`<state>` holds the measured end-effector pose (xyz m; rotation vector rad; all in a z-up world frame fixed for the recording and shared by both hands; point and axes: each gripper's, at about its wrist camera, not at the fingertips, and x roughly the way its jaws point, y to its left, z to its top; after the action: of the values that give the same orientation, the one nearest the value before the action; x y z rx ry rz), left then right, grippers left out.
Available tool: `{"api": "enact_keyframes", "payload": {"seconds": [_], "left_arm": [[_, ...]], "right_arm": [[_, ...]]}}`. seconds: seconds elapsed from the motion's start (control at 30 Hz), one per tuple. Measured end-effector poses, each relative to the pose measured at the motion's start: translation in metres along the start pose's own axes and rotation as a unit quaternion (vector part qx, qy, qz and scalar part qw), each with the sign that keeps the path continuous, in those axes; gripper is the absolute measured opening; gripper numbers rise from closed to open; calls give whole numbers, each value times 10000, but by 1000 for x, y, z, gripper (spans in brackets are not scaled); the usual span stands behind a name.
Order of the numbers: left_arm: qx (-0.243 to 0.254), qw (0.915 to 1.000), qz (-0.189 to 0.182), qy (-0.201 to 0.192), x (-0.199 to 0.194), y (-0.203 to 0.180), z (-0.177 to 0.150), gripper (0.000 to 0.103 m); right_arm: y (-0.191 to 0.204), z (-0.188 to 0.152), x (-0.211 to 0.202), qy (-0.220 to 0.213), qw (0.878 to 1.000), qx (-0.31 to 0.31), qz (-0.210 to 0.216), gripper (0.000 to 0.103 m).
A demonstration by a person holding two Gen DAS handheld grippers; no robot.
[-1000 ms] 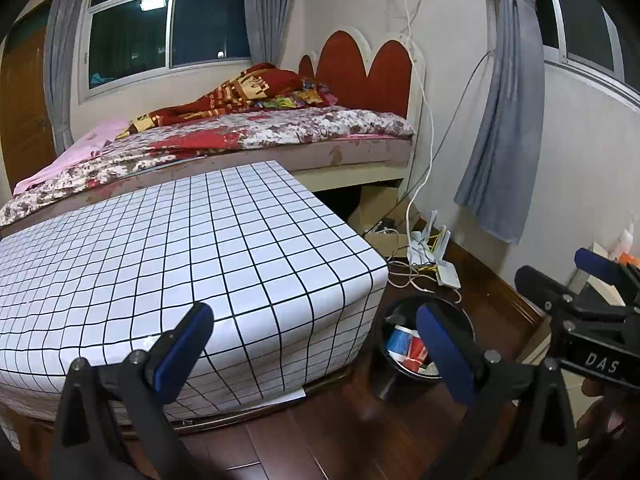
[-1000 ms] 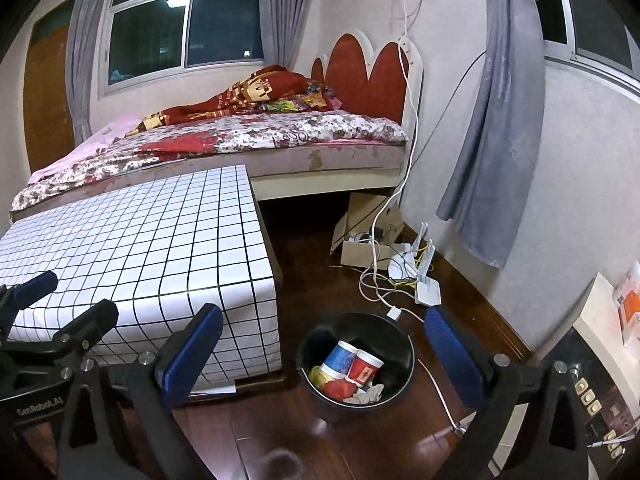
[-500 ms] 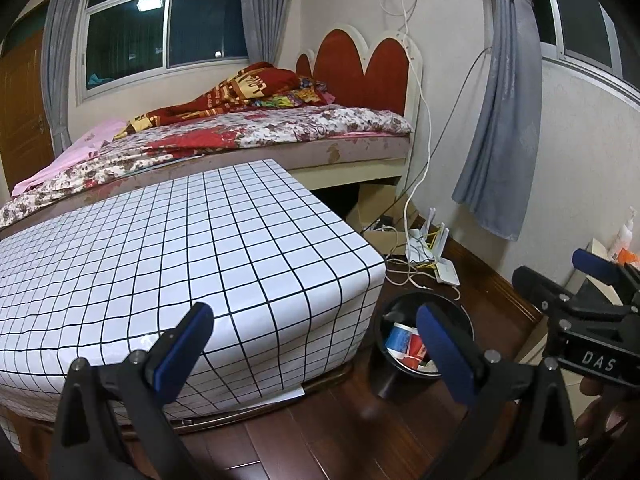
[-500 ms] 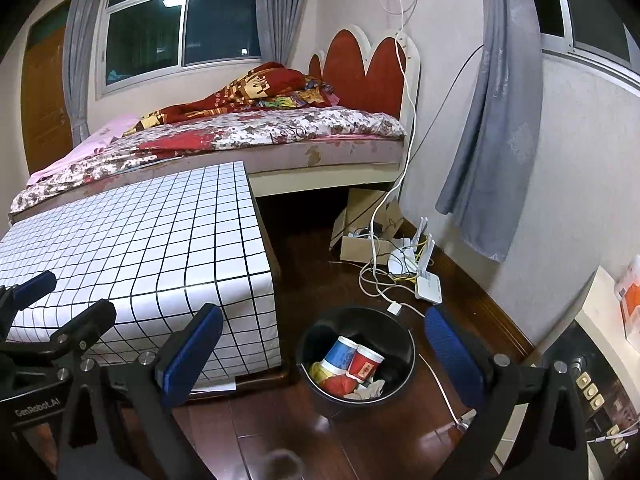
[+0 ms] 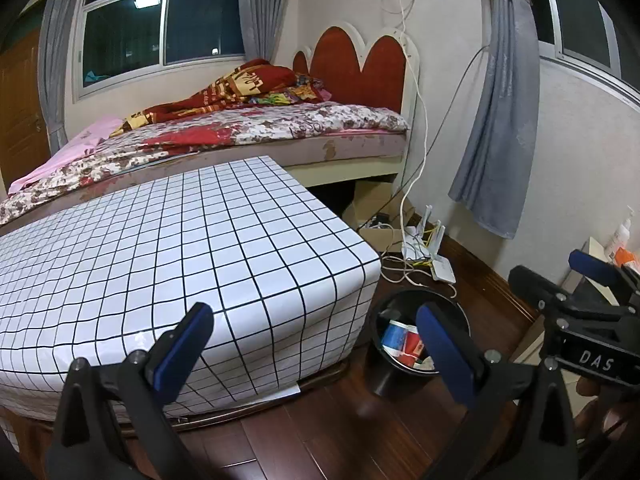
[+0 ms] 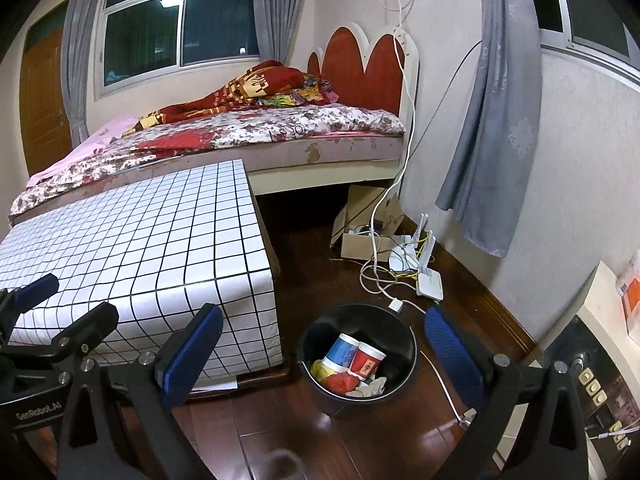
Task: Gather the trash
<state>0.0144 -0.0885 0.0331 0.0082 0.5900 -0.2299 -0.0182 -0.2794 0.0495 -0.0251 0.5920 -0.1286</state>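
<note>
Black round trash bin (image 6: 358, 394) stood upright on the dark wood floor, just beside the corner of the grid-patterned table. Open at the top, partly filled. Inside lay a blue-and-white paper cup (image 6: 341, 350) and a red-and-white paper cup (image 6: 367, 362), side by side and touching, tilted with rims upward; in front of them sat something yellow (image 6: 319, 368), a red crumpled piece (image 6: 341, 383) and crumpled white paper (image 6: 370, 387). Seen partly from the left wrist too (image 5: 394, 376).
</note>
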Motion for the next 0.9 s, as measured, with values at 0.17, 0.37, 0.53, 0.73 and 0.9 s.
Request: {"api": "enact_keyframes", "payload": {"seconds": [0.17,0.37,0.53,0.73,0.9], "left_arm": [[10,10000,-16,13,0,0,0,102],[8,10000,-14,11,0,0,-1,102],[17,10000,-17,9,0,0,-1,102],[29,10000,-23,9,0,0,-1,102],[136,9999,13,0,1,-1,0,102]], "right_arm": [[-1,0,0,8,10000,25,-6,102],[-1,0,0,4,10000,25,-4,102],[-1,0,0,6,10000,30,-5,102],[-1,0,0,-1,10000,20,-7,102],[-1,0,0,6,10000,23,-7,102]]}}
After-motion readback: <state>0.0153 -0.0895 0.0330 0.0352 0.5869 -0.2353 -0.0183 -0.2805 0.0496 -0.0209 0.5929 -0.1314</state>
